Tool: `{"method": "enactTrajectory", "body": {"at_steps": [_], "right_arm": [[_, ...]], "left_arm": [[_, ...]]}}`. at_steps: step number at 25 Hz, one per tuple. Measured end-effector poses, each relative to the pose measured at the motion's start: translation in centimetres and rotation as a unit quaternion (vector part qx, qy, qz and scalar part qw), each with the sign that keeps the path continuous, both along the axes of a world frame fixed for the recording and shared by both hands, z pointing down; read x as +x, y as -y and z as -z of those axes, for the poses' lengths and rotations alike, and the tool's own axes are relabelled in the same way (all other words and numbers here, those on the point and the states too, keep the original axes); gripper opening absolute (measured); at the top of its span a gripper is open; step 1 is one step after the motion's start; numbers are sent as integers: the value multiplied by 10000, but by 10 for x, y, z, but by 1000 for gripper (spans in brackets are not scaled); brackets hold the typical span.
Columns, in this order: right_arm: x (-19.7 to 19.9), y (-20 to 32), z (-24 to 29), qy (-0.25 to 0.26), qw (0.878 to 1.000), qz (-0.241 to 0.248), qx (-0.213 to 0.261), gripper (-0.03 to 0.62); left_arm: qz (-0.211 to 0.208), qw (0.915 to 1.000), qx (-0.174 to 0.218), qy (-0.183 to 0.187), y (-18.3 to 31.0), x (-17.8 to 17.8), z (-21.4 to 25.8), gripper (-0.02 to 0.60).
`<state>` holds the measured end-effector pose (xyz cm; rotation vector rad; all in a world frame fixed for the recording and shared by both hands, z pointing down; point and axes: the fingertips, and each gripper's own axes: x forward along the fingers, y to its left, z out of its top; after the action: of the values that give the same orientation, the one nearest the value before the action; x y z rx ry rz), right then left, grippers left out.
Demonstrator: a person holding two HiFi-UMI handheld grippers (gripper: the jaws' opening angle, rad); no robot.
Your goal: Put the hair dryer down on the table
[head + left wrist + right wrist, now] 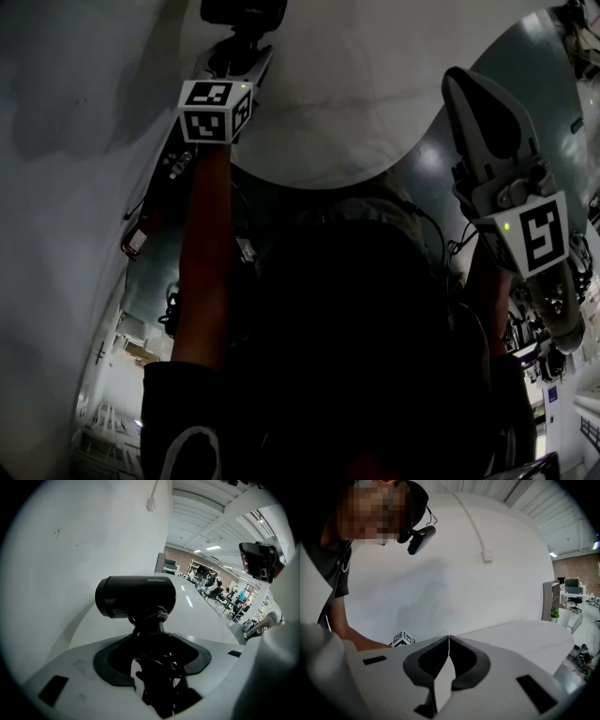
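Note:
A black hair dryer (136, 597) stands up between the jaws of my left gripper (152, 653), its cord wound round the handle. The gripper is shut on that handle. In the head view the hair dryer (244, 13) shows at the top edge, above the left gripper (242, 54) and its marker cube, over the near edge of the white table (356, 94). My right gripper (449, 637) is shut with its tips touching and nothing between them. It hangs at the right of the head view, where the right gripper (463, 84) is over the table's rim.
A white wall (84, 536) rises just left of the table (201, 616). The person's arm and the left gripper's marker cube (402, 639) show in the right gripper view. Desks, chairs and people stand far off across the room (220, 592).

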<state>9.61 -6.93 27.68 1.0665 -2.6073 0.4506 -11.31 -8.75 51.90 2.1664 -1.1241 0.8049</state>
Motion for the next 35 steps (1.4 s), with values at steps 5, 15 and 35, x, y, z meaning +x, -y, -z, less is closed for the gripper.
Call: {"method": "enactTrajectory", "body": {"at_steps": [5,15,35], "right_arm": [[2,-3,0,4,10000,-6,-11,8],[7,-6,1,20,10000,-25,9,8],[-4,-14,16,36,9999,59,131,8]], "left_arm": [[52,9998,-188,20,-3,0,-7,232],[152,9982,-573,48,-9,2,-22,233],[-124,9970,-746,-164,-20,7,-25,245]]}}
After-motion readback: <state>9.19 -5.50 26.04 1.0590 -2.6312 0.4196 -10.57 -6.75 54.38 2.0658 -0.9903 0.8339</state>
